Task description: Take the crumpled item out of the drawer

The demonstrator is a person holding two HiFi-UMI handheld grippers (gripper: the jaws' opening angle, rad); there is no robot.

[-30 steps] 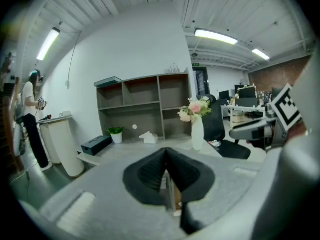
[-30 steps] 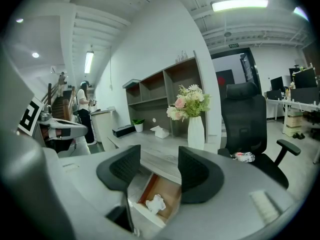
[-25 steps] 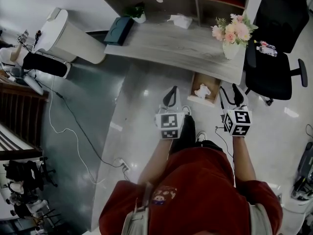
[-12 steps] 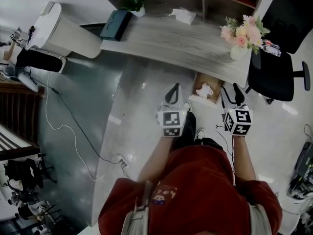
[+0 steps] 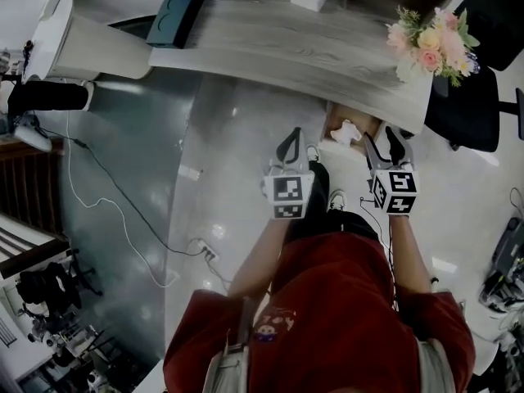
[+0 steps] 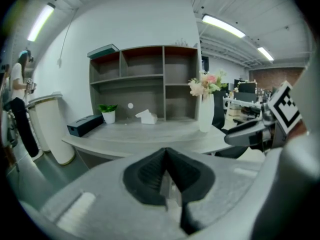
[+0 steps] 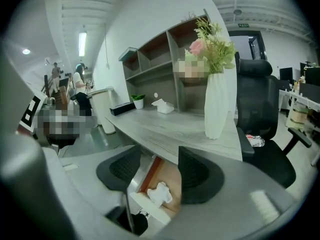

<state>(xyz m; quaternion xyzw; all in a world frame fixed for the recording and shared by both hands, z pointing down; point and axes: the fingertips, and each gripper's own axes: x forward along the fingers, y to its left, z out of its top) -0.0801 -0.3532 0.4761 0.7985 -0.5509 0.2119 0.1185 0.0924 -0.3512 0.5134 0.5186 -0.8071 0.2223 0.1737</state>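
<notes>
Crumpled item (image 7: 159,193) in open drawer (image 7: 150,174), beyond spread jaws of right tool (image 7: 157,159), untouched; left tool (image 6: 167,159) clenched, empty.

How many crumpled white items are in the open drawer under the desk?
1. The crumpled white item lies near the front of the drawer; the rear part is hidden under the desk.

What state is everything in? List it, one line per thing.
drawer: open, pulled out from under the desk
crumpled item: lying in the drawer, no gripper on it
left gripper: jaws together, empty
right gripper: jaws apart, empty, pointed toward the drawer
vase: upright on the desk
</notes>
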